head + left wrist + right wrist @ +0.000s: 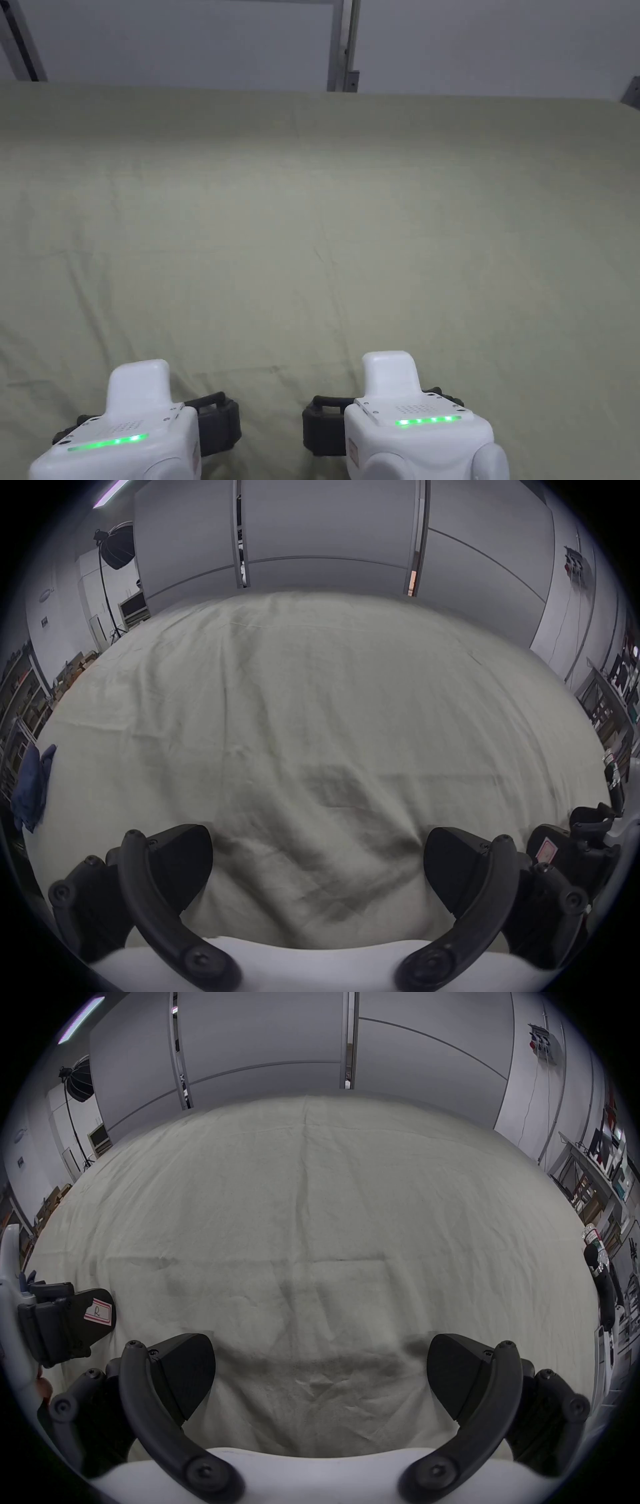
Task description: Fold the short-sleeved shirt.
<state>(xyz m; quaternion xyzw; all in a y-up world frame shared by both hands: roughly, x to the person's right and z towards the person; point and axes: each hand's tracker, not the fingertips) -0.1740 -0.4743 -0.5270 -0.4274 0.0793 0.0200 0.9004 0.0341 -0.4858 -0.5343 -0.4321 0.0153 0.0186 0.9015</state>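
A crumpled dark blue garment (31, 785) lies at the far left edge of the table, well away from both grippers; its shape is too bunched to make out. My left gripper (317, 857) hovers low over the near edge of the pale green table cloth (325, 206), jaws wide apart with nothing between them. My right gripper (320, 1373) sits beside it to the right, also open and holding nothing. In the head view the left gripper (140, 406) and the right gripper (384, 400) stand side by side at the bottom.
The cloth-covered table (311, 1186) is wide and wrinkled. Grey partition walls (187, 37) stand behind its far edge. A studio lamp on a stand (117, 549) is at the back left, and shelves with clutter (602, 1172) are on the right.
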